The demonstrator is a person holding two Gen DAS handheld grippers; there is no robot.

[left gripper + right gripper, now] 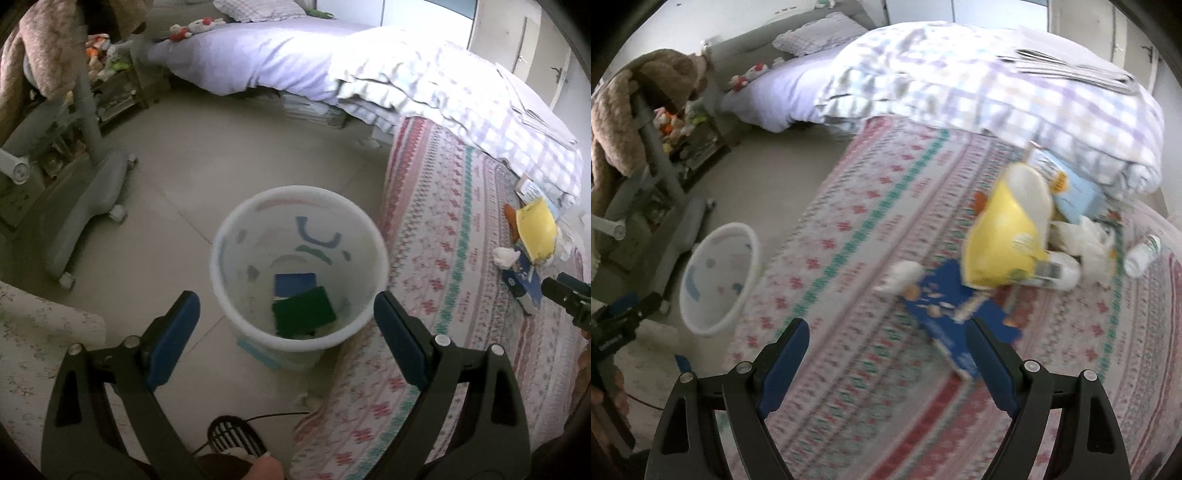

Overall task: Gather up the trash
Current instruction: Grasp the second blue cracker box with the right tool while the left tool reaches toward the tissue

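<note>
White bin [221, 258] with pastel marks, holding blue box [294, 283] and green box [304, 310]; bedspread [871, 258], pink, red and teal bands; yellow bag [1001, 236]; blue packet [945, 314]; lilac-checked duvet [960, 81].

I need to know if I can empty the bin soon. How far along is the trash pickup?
Barely started. The white bin holds a blue item and a green one. Both the left gripper and the right gripper are open and empty. Left on the bedspread: yellow bag, blue packet, crumpled tissues, bottle.
</note>
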